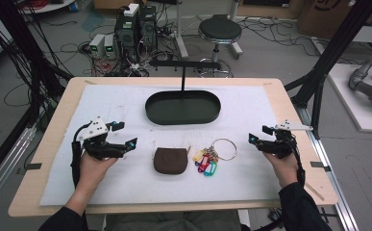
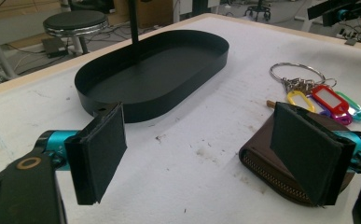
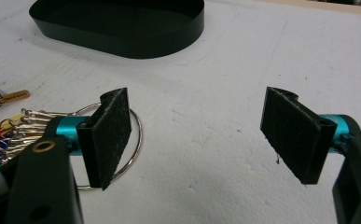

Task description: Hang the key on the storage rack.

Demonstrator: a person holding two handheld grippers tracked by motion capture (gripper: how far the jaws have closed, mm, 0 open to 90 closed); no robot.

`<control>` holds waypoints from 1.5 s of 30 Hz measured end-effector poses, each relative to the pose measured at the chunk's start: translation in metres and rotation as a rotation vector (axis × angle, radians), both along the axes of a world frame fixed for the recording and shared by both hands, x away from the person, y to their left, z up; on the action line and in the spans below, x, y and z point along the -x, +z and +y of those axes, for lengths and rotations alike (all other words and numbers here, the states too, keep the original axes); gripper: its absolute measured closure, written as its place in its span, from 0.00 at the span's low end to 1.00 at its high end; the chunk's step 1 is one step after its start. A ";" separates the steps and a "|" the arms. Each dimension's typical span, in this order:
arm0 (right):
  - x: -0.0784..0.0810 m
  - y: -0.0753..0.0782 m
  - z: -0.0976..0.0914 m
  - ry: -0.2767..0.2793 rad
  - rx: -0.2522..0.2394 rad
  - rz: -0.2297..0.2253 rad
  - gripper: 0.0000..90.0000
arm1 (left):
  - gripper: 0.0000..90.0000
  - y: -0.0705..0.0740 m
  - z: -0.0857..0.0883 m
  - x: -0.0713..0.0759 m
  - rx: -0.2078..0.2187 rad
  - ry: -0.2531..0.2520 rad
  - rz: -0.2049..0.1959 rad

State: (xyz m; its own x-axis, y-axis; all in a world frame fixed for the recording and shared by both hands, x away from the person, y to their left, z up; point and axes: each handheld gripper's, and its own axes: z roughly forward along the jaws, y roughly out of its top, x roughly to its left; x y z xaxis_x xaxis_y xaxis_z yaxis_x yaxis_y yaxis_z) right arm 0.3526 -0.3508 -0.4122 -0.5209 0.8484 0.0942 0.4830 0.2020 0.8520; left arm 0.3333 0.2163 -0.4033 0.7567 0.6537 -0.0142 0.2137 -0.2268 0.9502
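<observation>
A brown zip pouch lies on the white mat, with a key ring carrying coloured tags just to its right. Behind them sits a black oval tray with an upright post. My left gripper hovers left of the pouch, open and empty. In the left gripper view its jaws stand wide, the pouch partly behind the right jaw, the keys beyond. My right gripper is open to the right of the keys. In its own view the ring lies behind its left jaw.
The white mat covers most of the wooden table. A T-shaped black bar rises from the tray. Beyond the table stand a round stool, computer boxes and loose cables on the floor.
</observation>
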 end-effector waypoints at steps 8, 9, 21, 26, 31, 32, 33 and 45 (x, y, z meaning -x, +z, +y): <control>0.001 -0.001 0.001 0.000 -0.011 0.016 0.28 | 0.21 -0.001 0.003 -0.002 0.010 0.015 0.005; 0.001 0.000 0.001 -0.001 -0.012 0.017 0.28 | 0.21 -0.001 0.003 -0.002 0.008 0.019 0.006; 0.000 -0.005 0.008 0.042 -0.014 0.065 0.44 | 0.21 -0.006 -0.001 -0.006 -0.019 0.036 0.021; -0.004 -0.011 0.022 0.078 0.014 0.096 0.55 | 0.21 -0.007 -0.001 -0.004 -0.027 0.041 0.028; -0.012 -0.020 0.034 0.104 0.049 0.138 0.60 | 0.21 -0.008 0.000 -0.003 -0.038 0.049 0.030; -0.014 -0.021 0.036 0.106 0.057 0.144 0.61 | 0.21 -0.008 0.000 -0.002 -0.042 0.058 0.030; -0.015 -0.022 0.038 0.105 0.062 0.147 0.62 | 0.21 -0.008 0.000 -0.002 -0.047 0.066 0.029; -0.024 -0.032 0.053 0.128 0.118 0.178 0.74 | 0.21 -0.010 0.004 0.001 -0.042 0.076 0.034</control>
